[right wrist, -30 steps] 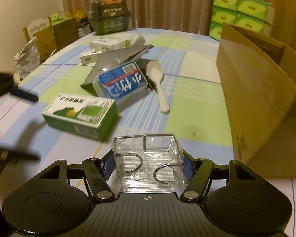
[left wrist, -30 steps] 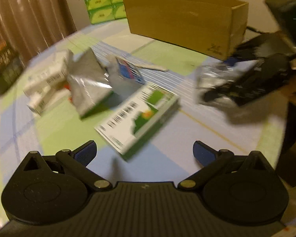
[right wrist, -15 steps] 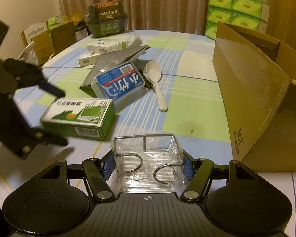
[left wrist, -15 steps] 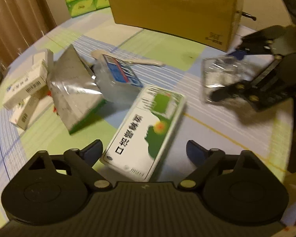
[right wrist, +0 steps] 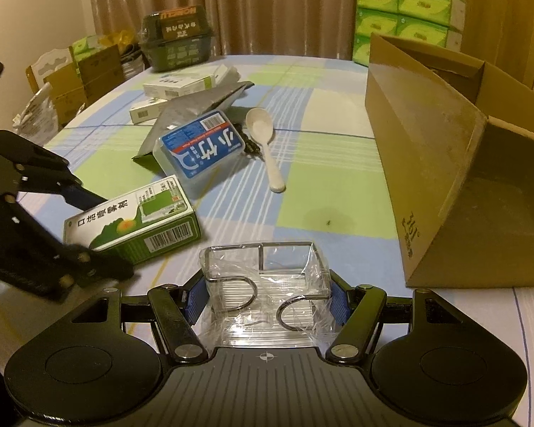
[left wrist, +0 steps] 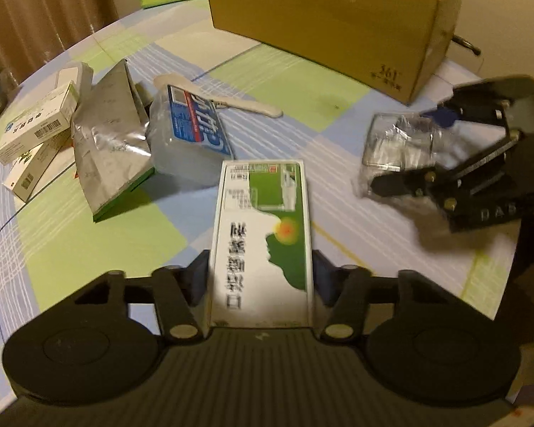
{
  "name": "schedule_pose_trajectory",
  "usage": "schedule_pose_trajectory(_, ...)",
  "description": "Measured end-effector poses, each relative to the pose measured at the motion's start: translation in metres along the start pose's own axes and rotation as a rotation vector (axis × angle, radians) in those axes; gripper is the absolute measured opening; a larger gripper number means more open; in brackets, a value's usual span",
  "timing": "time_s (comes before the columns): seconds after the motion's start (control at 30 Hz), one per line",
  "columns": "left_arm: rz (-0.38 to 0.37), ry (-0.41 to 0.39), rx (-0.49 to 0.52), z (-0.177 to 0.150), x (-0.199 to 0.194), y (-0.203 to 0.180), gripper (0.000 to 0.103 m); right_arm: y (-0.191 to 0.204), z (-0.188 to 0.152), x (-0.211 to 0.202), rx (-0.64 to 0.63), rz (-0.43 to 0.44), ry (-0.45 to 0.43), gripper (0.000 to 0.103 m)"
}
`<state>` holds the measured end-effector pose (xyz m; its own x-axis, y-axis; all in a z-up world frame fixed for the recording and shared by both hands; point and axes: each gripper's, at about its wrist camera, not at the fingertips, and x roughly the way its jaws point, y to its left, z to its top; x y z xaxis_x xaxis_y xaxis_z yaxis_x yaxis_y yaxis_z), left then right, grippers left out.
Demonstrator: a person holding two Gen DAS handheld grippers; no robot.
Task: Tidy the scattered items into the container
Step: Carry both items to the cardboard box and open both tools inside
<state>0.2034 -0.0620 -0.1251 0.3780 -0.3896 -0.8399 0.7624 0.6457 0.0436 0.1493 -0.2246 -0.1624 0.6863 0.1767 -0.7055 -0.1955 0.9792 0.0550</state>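
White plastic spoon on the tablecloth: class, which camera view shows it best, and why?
The right wrist view. There the white plastic spoon lies whole, bowl and handle both visible, beside the blue-labelled clear box. In the left wrist view, the spoon is smaller and that box hides part of it.

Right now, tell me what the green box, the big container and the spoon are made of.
Green box: printed paperboard, slightly glossy, with barcode and folded edges. Big container: plain brown corrugated cardboard, matte, flaps open. Spoon: off-white, smooth, probably plastic, though ceramic can't be ruled out.
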Motion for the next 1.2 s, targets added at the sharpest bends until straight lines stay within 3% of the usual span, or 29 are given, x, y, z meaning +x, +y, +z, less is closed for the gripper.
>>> schedule_pose_trajectory(0.4,0.045,-0.041,-0.148,-0.003,-0.033,-0.010,0.051,0.004,0.009,-0.026,0.005,-0.004,-0.061,0.064)
schedule_pose_trajectory(0.93,0.096,-0.151,-0.117,0.046,-0.081,-0.041,0.051,-0.015,0.032,-0.110,0.021,-0.073,-0.239,0.064)
schedule_pose_trajectory(1.2,0.067,-0.252,-0.091,0.102,-0.096,-0.058,0.051,-0.052,0.064,-0.150,0.052,-0.138,-0.371,0.064)
